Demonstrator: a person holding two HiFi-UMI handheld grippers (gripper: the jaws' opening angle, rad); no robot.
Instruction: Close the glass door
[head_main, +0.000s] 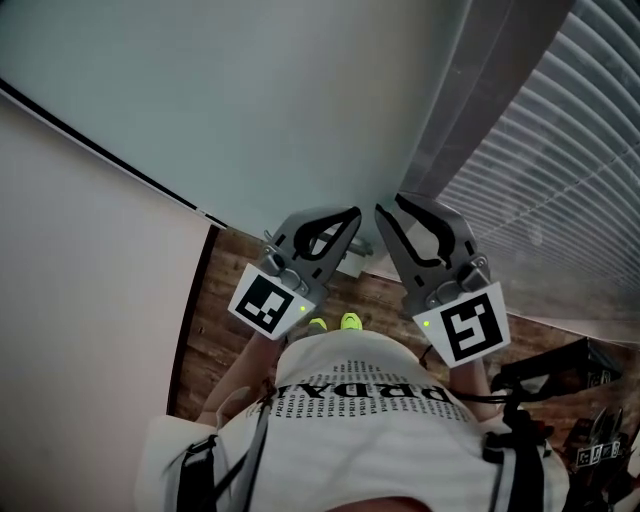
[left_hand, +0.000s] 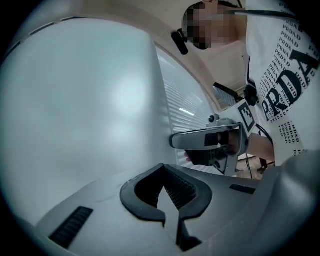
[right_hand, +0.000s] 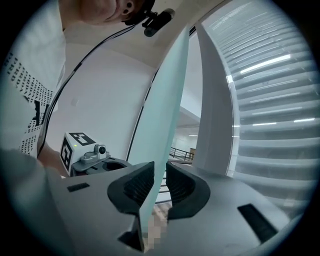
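Printed white shirt (head_main: 350, 400) lies lowest, with both grippers raised just ahead of it. Left gripper (head_main: 350, 215) has its jaws together on nothing, tips close to the glass door (head_main: 230, 100). Right gripper (right_hand: 159, 172) has its jaws apart, the door's free edge standing between them. Beyond, an open gap separates that edge from the grey post (right_hand: 212, 100) and slatted blind (right_hand: 270, 90)

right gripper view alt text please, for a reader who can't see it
The grey right gripper has its dark ribbed jaws apart around the edge of a pale green frosted glass door. Grey horizontal blinds fill the right side, a white wall the left.
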